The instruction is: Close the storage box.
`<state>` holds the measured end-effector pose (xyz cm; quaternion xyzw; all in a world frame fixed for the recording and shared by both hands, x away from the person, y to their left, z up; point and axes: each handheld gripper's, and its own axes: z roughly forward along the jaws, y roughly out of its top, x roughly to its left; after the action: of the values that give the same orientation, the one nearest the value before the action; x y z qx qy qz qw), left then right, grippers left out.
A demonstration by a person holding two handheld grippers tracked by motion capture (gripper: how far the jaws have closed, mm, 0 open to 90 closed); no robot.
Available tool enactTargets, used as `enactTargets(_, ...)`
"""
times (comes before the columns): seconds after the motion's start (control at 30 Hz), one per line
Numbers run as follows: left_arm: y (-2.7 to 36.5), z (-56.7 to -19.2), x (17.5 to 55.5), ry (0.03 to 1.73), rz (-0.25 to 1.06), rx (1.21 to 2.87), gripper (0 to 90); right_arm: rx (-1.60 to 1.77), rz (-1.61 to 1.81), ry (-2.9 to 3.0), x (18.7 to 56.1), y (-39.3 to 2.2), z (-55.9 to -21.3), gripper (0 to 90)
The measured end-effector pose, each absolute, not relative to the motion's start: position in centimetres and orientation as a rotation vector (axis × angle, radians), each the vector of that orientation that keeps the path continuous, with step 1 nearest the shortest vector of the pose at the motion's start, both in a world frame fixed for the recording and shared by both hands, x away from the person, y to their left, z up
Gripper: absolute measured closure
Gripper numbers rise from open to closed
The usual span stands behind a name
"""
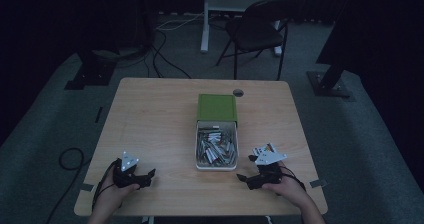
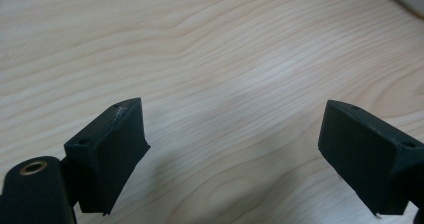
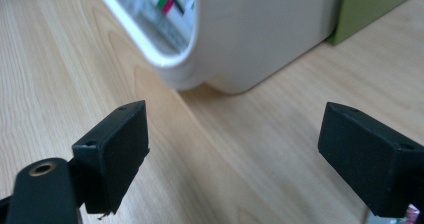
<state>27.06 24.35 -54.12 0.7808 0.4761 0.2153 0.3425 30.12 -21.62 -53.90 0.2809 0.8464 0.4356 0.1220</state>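
Note:
A white open box [image 1: 216, 166] full of several small packets [image 1: 215, 148] stands at the table's middle, its green lid [image 1: 217, 107] slid back behind it. My left gripper [image 1: 150, 176] rests low over the near left of the wooden table [image 1: 155, 119], jaws open, and only bare wood [image 2: 230, 99] lies between them. My right gripper [image 1: 242, 178] sits near the box's front right corner, also open. In the right gripper view the white box [image 3: 250, 39] is close ahead, with the green lid [image 3: 372, 6] at upper right; nothing lies between the jaws.
A round cable hole [image 1: 238, 92] is in the table's far edge behind the lid. A black folding chair [image 1: 260, 31] and a white desk leg [image 1: 204, 19] stand beyond the table. Cables [image 1: 165, 54] run over the grey carpet at left.

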Motion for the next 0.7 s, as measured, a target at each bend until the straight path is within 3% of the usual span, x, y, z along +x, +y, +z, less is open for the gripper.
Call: enactTargets(0.7, 19.3, -52.3, 27.5, 0.952, 0.497, 2.007, 12.5, 0.873, 1.503, 2.304, 30.2, -21.6, -51.3, 12.6)
